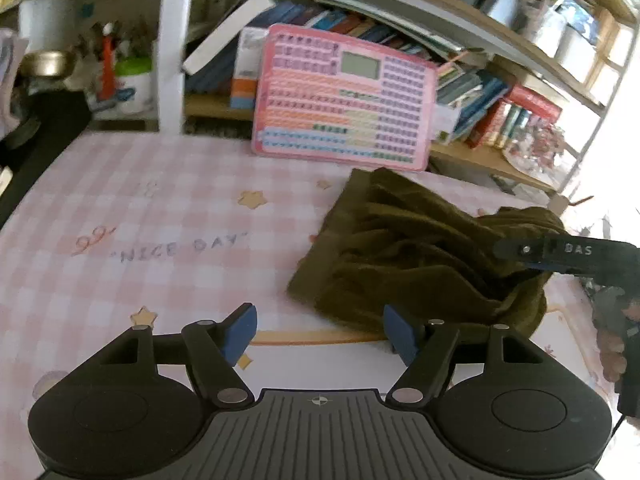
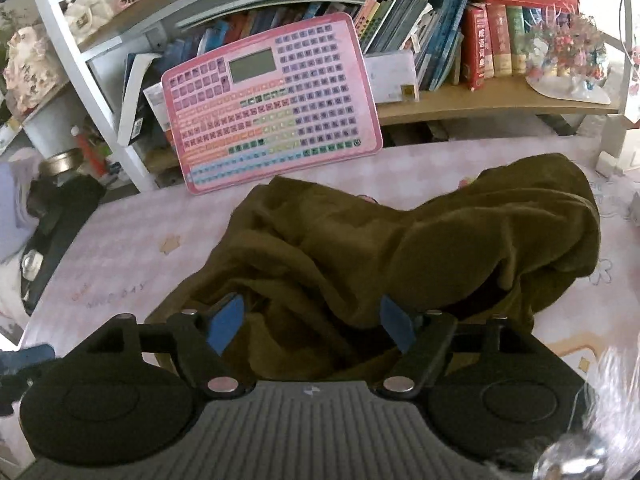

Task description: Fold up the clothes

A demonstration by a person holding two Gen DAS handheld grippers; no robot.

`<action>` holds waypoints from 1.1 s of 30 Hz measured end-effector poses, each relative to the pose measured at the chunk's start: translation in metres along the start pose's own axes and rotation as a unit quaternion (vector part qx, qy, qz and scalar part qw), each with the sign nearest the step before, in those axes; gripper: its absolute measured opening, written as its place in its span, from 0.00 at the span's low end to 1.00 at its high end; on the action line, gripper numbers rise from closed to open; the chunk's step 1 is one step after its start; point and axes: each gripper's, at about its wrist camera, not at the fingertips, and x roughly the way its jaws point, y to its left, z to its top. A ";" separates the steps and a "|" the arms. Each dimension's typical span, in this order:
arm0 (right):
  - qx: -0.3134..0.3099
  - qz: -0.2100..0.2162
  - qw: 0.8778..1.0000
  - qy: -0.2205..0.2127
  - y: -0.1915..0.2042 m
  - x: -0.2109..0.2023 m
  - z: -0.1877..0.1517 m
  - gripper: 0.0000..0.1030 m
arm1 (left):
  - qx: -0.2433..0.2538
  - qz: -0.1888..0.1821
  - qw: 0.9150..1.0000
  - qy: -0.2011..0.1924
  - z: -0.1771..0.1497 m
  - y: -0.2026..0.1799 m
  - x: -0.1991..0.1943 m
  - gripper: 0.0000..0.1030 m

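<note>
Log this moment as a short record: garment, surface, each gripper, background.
garment: olive-green garment, crumpled in a heap, not yet folded
surface: pink checked tablecloth printed "NICE DAY"
left gripper: open, over bare cloth beside the garment's near-left edge
right gripper: open, over the garment, nothing held
background: pink keyboard toy leaning against a bookshelf

Daylight floods in from the right; the window [image 1: 608,68] blows out to white glare along the left wrist view's right edge. Both fisheye views bend the shelves [image 2: 480,100] into curves toward the edges. Upper areas smear with motion blur. The olive garment [image 2: 400,240] holds deep, soft shadows in its folds.
</note>
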 end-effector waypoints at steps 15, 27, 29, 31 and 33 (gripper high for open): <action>-0.146 -0.038 0.986 0.064 0.028 0.041 -0.063 0.36 | -0.189 -0.052 0.977 0.083 0.008 0.025 0.096 0.68; -0.117 -0.043 0.990 0.062 -0.001 0.019 -0.068 0.20 | -0.342 -0.063 0.935 0.068 -0.003 0.033 0.122 0.17; -0.113 -0.053 0.990 0.063 -0.010 0.016 -0.067 0.20 | -0.312 -0.076 0.944 0.078 -0.002 0.023 0.119 0.13; -0.113 -0.068 0.989 0.063 -0.019 0.012 -0.067 0.20 | -0.267 -0.094 0.955 0.090 -0.002 0.008 0.111 0.13; -0.116 -0.083 0.988 0.063 -0.028 0.006 -0.067 0.19 | -0.221 -0.114 0.964 0.098 -0.004 -0.006 0.101 0.14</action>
